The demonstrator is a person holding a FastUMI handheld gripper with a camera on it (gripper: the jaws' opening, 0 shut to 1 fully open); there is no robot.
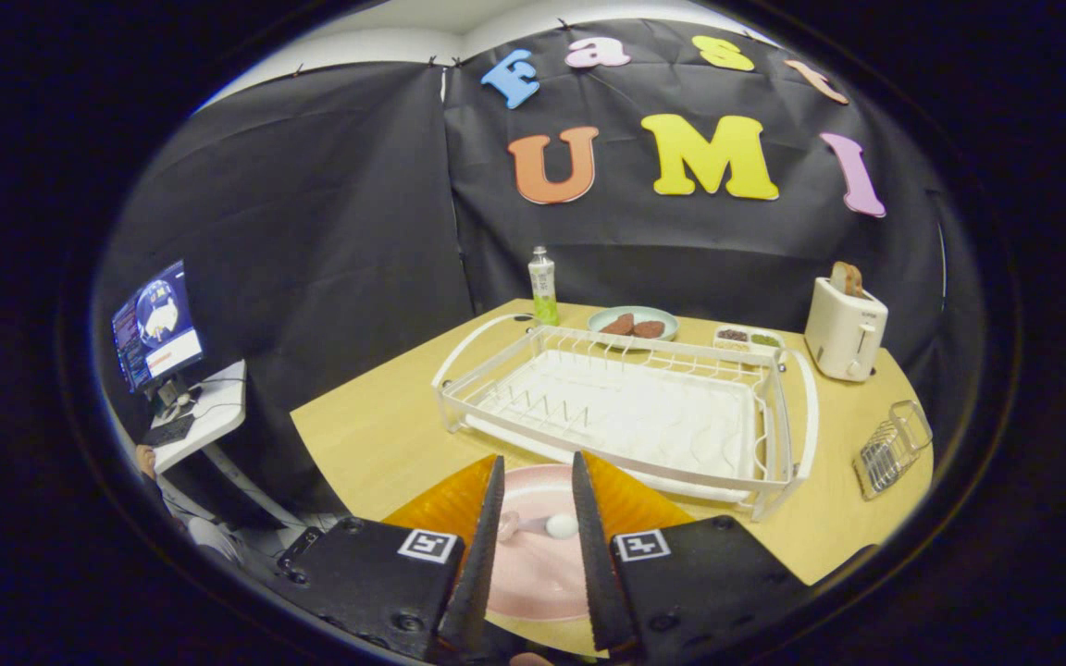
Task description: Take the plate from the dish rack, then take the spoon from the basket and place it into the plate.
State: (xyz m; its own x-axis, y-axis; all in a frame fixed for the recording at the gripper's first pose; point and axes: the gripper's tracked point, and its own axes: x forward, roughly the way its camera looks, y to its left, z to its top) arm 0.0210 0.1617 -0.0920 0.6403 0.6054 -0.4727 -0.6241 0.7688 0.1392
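A pink plate point(538, 564) lies on the wooden table point(376, 435) on an orange mat point(445, 504), just below my fingers. A spoon point(542, 527) with a white bowl and pinkish handle rests in the plate, seen in the gap between the fingers. My gripper point(536, 499) hovers above the plate, fingers apart, holding nothing. The white wire dish rack point(625, 407) stands beyond the fingers with nothing in it. A small wire basket point(892, 449) lies on its side to the right of the rack.
Behind the rack stand a green bottle point(542, 285), a plate with brown food point(633, 324), a divided snack tray point(749, 339) and a white toaster point(846, 328) with bread. A monitor point(158, 324) sits on a side desk left of the table.
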